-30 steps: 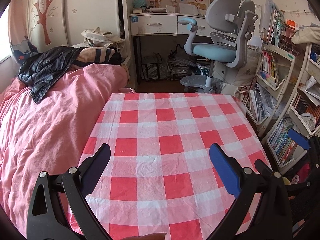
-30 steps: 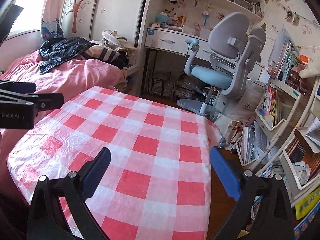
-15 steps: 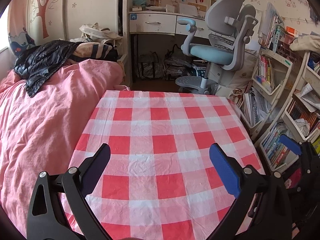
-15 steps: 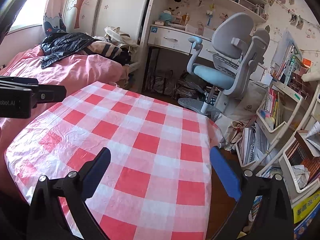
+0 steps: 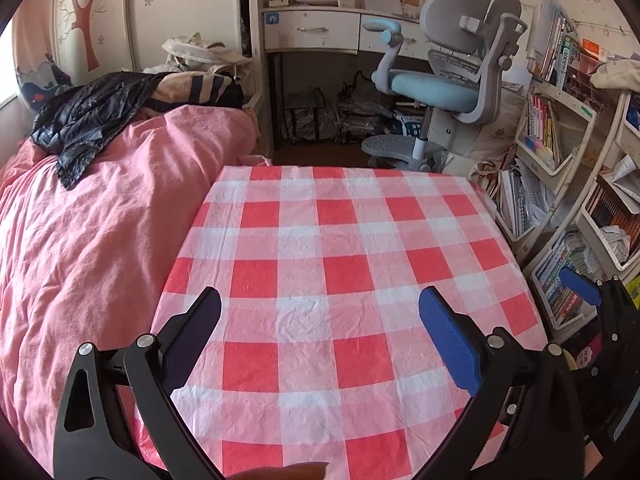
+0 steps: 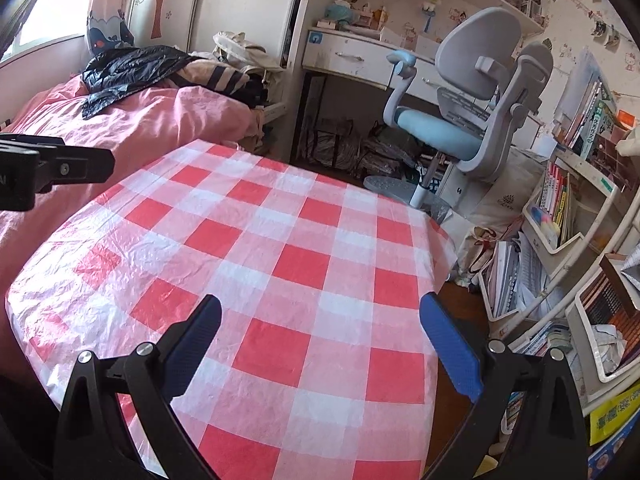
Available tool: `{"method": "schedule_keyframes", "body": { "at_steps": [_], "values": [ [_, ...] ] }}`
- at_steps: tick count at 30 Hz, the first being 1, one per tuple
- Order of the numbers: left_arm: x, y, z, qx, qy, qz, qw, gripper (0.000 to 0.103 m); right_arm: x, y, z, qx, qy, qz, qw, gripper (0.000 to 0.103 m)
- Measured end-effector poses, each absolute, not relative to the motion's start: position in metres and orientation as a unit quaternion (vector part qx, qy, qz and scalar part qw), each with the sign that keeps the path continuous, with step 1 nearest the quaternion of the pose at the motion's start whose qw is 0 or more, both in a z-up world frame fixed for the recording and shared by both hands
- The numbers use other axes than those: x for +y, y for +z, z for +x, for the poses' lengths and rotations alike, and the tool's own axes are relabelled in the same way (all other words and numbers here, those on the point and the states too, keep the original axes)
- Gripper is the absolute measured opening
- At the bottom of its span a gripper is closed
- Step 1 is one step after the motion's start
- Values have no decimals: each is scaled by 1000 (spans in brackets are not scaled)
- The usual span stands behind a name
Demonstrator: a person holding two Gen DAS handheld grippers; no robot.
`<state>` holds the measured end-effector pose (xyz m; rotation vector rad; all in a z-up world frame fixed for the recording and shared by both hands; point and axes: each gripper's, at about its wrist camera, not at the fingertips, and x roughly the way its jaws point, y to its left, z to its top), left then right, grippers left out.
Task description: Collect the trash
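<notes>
A table with a red and white checked cloth (image 5: 340, 264) fills the middle of both views (image 6: 280, 264); no trash shows on it. My left gripper (image 5: 320, 332) is open and empty above the near part of the cloth. My right gripper (image 6: 320, 336) is open and empty above the cloth's near right part. The right gripper also shows at the right edge of the left wrist view (image 5: 600, 312), beside the table. The left gripper shows at the left edge of the right wrist view (image 6: 56, 168).
A bed with a pink cover (image 5: 100, 216) adjoins the table's left side, with a black jacket (image 5: 88, 120) on it. A grey and blue desk chair (image 5: 452, 80) and white desk (image 5: 316, 32) stand beyond. Bookshelves (image 5: 560, 184) crowd the right side.
Both grippers have drawn back a little and the views have shifted slightly; the table looks a bit farther in the left wrist view. Both grippers stay open and empty.
</notes>
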<state>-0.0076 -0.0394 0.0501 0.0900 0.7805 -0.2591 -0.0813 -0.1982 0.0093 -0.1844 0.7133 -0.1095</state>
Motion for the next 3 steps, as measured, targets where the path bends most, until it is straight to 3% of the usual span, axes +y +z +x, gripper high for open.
{"method": "schedule_keyframes", "body": {
  "at_steps": [3],
  "values": [
    [-36, 41, -1, 401, -109, 50, 908, 96, -205, -8, -67, 385, -47, -73, 919, 95]
  ]
}}
